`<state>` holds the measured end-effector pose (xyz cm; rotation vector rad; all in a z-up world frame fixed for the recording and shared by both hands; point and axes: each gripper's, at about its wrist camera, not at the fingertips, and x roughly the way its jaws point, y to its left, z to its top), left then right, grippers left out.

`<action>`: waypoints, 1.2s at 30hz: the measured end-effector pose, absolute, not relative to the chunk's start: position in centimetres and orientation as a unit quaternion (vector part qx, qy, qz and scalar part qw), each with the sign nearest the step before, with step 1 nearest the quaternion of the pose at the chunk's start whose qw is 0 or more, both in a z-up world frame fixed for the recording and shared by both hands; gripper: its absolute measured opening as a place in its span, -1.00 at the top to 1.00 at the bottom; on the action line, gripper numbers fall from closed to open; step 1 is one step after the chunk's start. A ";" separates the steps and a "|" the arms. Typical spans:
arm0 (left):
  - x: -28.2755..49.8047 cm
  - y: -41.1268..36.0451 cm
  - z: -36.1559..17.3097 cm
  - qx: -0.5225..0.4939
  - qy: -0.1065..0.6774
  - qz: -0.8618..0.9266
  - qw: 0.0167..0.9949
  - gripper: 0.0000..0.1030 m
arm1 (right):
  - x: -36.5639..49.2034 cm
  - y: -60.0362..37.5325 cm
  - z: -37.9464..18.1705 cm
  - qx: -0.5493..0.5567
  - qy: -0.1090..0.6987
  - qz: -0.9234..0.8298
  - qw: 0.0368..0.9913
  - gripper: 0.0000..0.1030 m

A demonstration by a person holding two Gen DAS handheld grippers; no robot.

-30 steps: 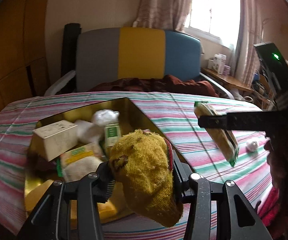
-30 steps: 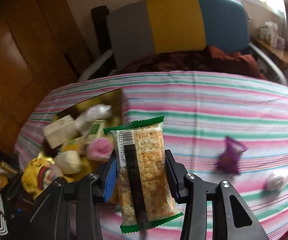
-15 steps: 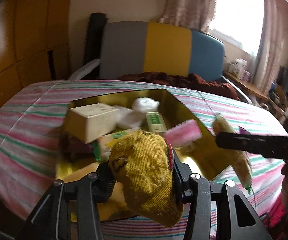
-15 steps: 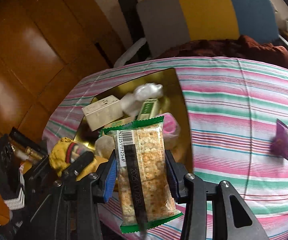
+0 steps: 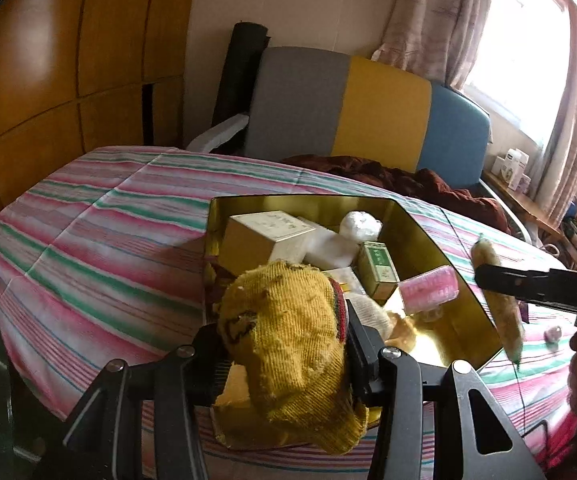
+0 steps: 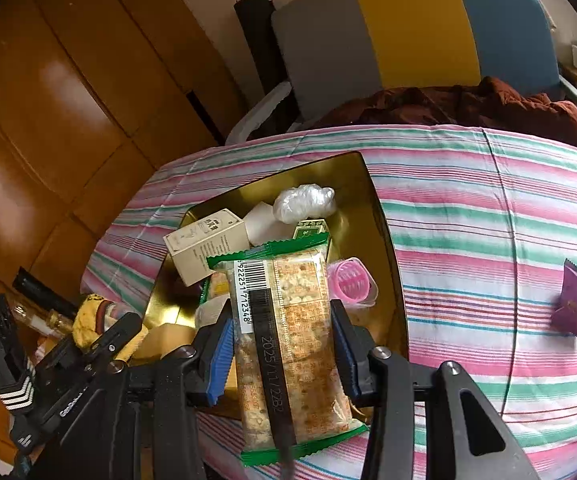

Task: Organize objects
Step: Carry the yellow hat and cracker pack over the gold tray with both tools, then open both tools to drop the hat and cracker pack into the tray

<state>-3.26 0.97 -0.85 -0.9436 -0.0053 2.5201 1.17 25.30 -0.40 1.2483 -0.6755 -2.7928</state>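
My left gripper [image 5: 288, 344] is shut on a yellow knitted toy [image 5: 288, 336] and holds it above the near edge of the gold tray [image 5: 428, 248]. My right gripper [image 6: 284, 344] is shut on a green-edged cracker packet [image 6: 292, 332], held above the tray's [image 6: 384, 240] near right part. The tray holds a cream box [image 6: 204, 240], a white plastic wad [image 6: 304, 202], a small green box [image 5: 378, 268], a pink roll [image 6: 348, 284] and other items. In the left wrist view the right gripper [image 5: 528, 284] and its packet [image 5: 496, 300] hang over the tray's right rim.
The tray sits on a pink and green striped cloth [image 6: 488, 208]. A purple packet [image 6: 572, 300] lies on the cloth to the right. A small pale object [image 5: 552, 334] lies at far right. A grey, yellow and blue chair [image 5: 368, 112] with a dark red garment stands behind the table.
Both grippers have moved left toward the tray, each keeping its hold. The cracker packet now hangs over the tray's right side, and the purple packet has slid toward the right edge of the right wrist view.
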 end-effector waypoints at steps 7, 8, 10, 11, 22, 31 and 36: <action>-4.4 3.9 0.4 -0.331 0.005 0.909 0.253 0.06 | 0.3 25.7 -0.4 0.398 -0.205 -0.894 -0.019 0.14; -4.8 4.4 0.5 -0.331 0.008 0.908 0.255 0.06 | 0.1 25.9 -0.4 0.396 -0.208 -0.894 -0.022 0.14; -5.5 5.3 0.6 -0.334 0.006 0.906 0.261 0.06 | -0.2 26.1 -0.2 0.391 -0.212 -0.895 -0.023 0.14; -6.0 5.8 0.6 -0.336 0.007 0.904 0.263 0.06 | -0.4 26.0 -0.3 0.391 -0.214 -0.895 -0.023 0.14; -9.2 9.6 0.1 -0.342 0.027 0.899 0.271 0.02 | -1.4 25.6 -2.1 0.409 -0.222 -0.885 -0.012 0.11; -9.7 9.9 -1.4 -0.356 0.034 0.897 0.258 -0.09 | -1.6 25.2 -3.1 0.420 -0.228 -0.878 -0.007 -0.03; -9.1 9.5 -1.8 -0.353 0.042 0.901 0.250 -0.18 | -1.2 24.8 -3.3 0.423 -0.225 -0.878 -0.008 -0.03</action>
